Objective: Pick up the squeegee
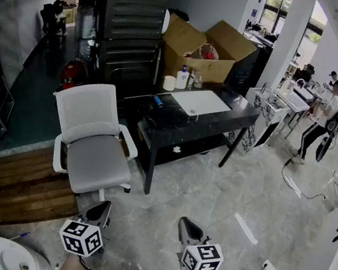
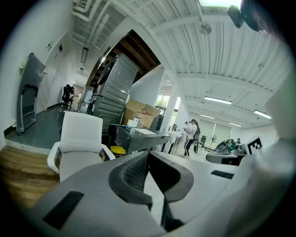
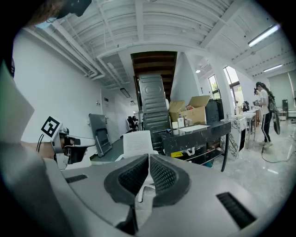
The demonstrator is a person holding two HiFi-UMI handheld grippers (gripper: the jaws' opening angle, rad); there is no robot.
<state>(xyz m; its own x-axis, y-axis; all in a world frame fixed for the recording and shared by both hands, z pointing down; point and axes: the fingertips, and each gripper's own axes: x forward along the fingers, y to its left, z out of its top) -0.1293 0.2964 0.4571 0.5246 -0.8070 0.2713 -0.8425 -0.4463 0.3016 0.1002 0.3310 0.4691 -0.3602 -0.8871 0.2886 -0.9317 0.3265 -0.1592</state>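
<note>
A white chair point(image 1: 93, 140) stands left of the black table point(image 1: 237, 109); floor point(image 1: 211, 190) rightward open

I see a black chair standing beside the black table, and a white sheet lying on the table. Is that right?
Not quite. The chair is white, not black, as the head view shows. It does stand beside the black table, and a white sheet lies on the table.
</note>
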